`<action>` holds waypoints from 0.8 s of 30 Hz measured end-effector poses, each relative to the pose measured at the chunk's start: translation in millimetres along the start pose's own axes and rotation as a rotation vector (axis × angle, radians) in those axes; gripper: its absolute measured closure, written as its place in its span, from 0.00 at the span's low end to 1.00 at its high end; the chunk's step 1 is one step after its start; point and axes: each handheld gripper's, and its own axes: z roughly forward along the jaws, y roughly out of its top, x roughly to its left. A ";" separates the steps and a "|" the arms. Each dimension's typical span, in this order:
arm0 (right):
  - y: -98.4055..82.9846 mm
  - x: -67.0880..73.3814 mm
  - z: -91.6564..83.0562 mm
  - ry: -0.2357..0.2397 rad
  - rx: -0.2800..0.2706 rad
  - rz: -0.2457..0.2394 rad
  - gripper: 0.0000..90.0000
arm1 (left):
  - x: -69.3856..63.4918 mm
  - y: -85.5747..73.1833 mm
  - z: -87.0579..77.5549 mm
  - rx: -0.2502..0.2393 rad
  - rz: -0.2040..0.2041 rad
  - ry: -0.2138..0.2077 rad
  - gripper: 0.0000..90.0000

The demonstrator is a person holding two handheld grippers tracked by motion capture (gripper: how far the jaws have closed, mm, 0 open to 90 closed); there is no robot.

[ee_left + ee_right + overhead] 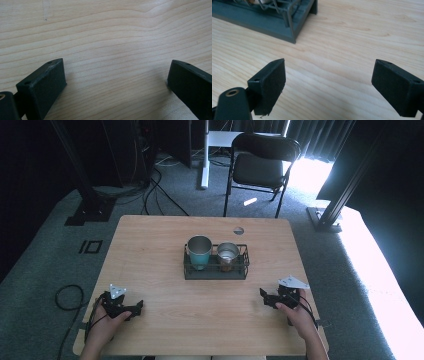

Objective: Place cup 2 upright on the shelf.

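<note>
I see the dark wire rack (216,269) sitting near the middle of the wooden table (165,235), a little toward the far edge, with its long axis running left to right across the table. Two cups stand upright in it, mouths up: a teal cup (199,252) in the left half and a shorter copper-toned metal cup (228,255) in the right half, just beside each other. I cannot tell whether either cup holds anything.

My right gripper (270,298) rests near the front right of the table, jaws spread wide with only bare wood between them; in its own view a corner of the rack (287,30) sits ahead and to the left. My left gripper (134,309) rests at the front left, well apart from the rack, jaws likewise spread over bare table.
</note>
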 end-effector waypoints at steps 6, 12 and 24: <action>-8.0 -2.1 -4.8 -0.018 0.018 0.012 0.13 | 0.0 0.0 0.0 0.000 0.000 0.000 0.03; -17.0 -3.5 -10.0 -0.042 0.036 0.025 0.13 | 0.0 0.0 0.0 0.000 0.000 0.000 0.03; -33.5 -10.9 -12.2 -0.119 0.077 0.097 0.13 | 0.0 0.0 0.0 0.000 0.000 0.000 0.03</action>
